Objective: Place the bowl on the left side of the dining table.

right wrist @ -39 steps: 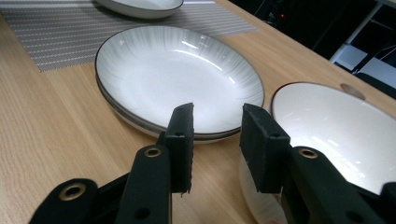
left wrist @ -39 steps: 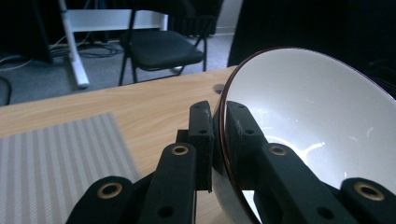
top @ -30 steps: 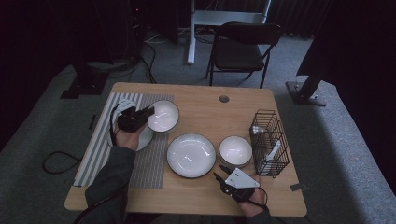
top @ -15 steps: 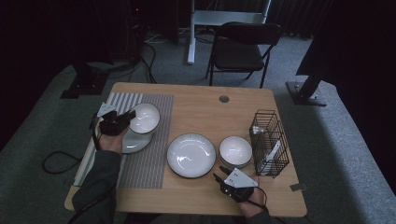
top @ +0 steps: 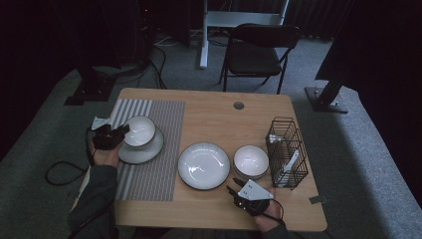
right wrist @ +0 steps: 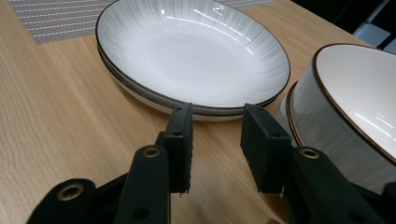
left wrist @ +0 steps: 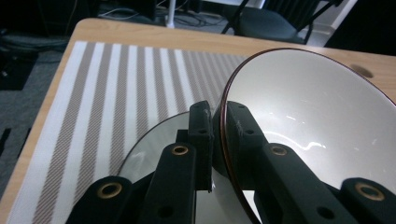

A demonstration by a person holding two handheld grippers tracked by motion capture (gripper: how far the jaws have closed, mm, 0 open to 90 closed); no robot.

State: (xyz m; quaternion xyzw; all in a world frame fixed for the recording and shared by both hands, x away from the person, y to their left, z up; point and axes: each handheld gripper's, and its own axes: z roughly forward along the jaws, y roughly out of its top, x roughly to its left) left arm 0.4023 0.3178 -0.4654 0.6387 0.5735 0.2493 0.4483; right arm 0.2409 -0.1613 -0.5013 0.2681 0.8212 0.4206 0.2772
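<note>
Now, by part:
Left gripper (top: 121, 132): jaws narrow, clamped on the rim of a white bowl (top: 139, 130); in the left gripper view one jaw sits inside the rim, one outside, and the bowl (left wrist: 308, 121) is tilted.
Bowl's place: over a grey plate (top: 142, 148) on the striped mat (top: 149, 169), at the table's left side; I cannot tell whether it touches the plate.
Right gripper (top: 231, 188): jaws apart with nothing between them, low over bare wood at the near edge, pointing at the wide plate (right wrist: 191, 51).
Wide plate: in the high view it lies at the table's middle (top: 204, 165); the right gripper view shows it stacked on a second plate, nothing in it.
Second bowl (top: 251, 160): just right of the wide plate, standing in another bowl, nothing in it.
Wire basket (top: 287, 152): at the right edge, with a white piece leaning inside.
Table (top: 219, 117): light wood, with a round cable hole (top: 239, 105) near the far edge.
Room: dark, grey carpet, a folding chair (top: 259, 52) beyond the table, cables on the floor at left.
Left hand (top: 106, 155): forearm up along the mat's left edge, gripper turned right.
Right hand (top: 266, 211): at the near edge, gripper aimed up and left.
</note>
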